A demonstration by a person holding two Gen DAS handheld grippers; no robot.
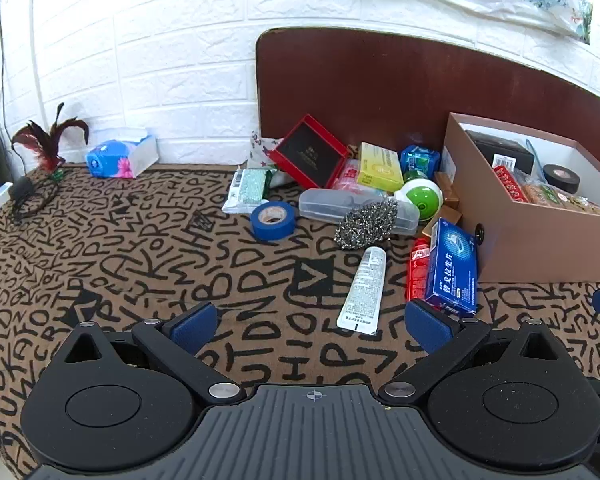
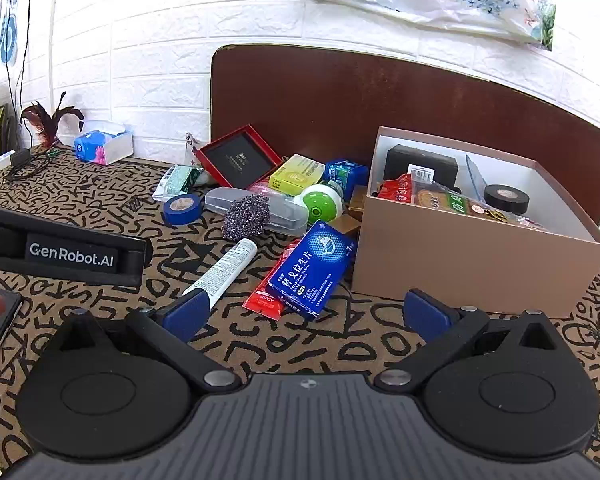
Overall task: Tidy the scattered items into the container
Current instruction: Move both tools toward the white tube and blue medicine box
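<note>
A tan cardboard box (image 1: 540, 240) (image 2: 460, 264) stands at the right, holding a black box, snack packs and black tape. Scattered left of it lie a blue medicine box (image 1: 454, 268) (image 2: 314, 270), a red packet (image 1: 418, 268) (image 2: 266, 300), a white tube (image 1: 364, 290) (image 2: 222, 270), a steel scourer (image 1: 366, 224) (image 2: 247, 216), a clear case (image 2: 284, 210), blue tape (image 1: 273, 220) (image 2: 183, 208), a green-and-white ball (image 1: 420, 198) (image 2: 320, 204), a yellow box (image 1: 380, 167) (image 2: 296, 174) and a red frame box (image 1: 310, 156) (image 2: 238, 160). My left gripper (image 1: 312, 326) and right gripper (image 2: 306, 314) are open and empty, short of the pile.
The patterned cloth (image 1: 140, 260) covers the table. A brown board (image 1: 380, 80) leans on the brick wall behind the pile. A tissue pack (image 1: 120, 158) and a feather toy (image 1: 48, 140) sit at the far left. The left gripper's strap (image 2: 68, 254) crosses the right wrist view.
</note>
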